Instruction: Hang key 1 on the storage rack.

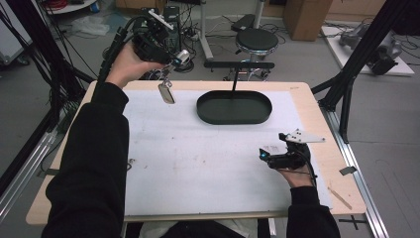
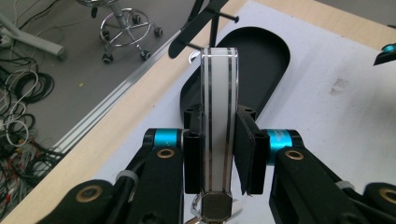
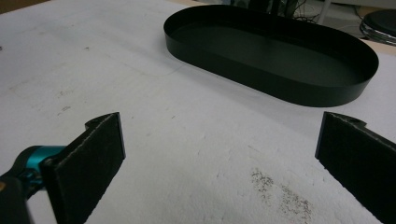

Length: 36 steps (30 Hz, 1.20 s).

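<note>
Keychain-like tag, a flat clear-and-white acrylic piece with two dark stripes and a small metal clasp at its lower end, is being held edge-on between the black pads of the left gripper, whose jaws are being pressed closed against its two faces. In the high view the same tag is being dangled from that gripper above the far left part of the white mat, lifted off the surface and near the table's far edge.

Nearest the person, the right gripper is being kept low over the white, faintly stained mat, its jaws being held wide apart with nothing between them; in the high view it is being rested near the right side of the light wooden table.

Farther off, the shallow black oval metal tray is being left empty, and from it a thin black post with a crossbar is being carried upright.

As to progress, the pick-up is judged to be done: the tag is already being carried in the air. What is being left is the delivery, probably the hanging of the tag on the crossbar or its placing in the tray, which cannot be told. The tag is still being held well to the left of the stand.
</note>
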Tool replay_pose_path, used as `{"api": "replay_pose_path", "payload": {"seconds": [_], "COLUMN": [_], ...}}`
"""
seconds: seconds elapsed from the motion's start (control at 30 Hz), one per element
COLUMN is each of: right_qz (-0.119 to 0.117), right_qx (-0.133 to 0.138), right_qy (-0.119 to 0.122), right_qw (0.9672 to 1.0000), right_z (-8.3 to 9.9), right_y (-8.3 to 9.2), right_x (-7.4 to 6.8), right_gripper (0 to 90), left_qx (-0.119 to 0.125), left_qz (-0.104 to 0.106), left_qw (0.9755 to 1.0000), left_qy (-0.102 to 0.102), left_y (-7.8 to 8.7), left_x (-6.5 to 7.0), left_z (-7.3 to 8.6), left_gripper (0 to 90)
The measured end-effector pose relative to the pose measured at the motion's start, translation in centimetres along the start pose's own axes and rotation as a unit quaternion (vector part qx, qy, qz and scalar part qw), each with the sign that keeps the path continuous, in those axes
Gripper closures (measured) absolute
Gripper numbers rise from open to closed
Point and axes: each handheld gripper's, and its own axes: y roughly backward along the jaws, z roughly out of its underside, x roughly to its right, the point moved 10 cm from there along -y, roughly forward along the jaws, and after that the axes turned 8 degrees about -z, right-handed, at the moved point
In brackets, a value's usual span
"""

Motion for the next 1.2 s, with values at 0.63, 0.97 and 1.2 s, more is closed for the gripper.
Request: {"api": "replay_pose_path", "payload": {"seconds": [0.63,0.97,1.2], "right_qz": [-0.003,-0.005,-0.003], "right_qx": [0.007,0.007,0.002], "right_qy": [-0.004,-0.006,0.0], "right_qw": [1.0,0.9999,1.0], "right_z": [-0.1,-0.1,0.0], "right_y": [0.1,0.1,0.0], "right_x": [0.1,0.0,0.0], "right_gripper": [0.6,0.6,0.6], "left_qx": [0.002,0.015,0.023], "left_qz": [0.016,0.031,0.024], "left_qw": [0.9998,0.999,0.9988], "left_qy": [-0.016,-0.028,-0.036], "left_y": [-3.6,-6.3,-8.1], "left_x": [2.1,3.8,4.2], "left_z": [-3.0,-5.4,-6.9], "left_gripper": [74.6,74.6,74.6]}}
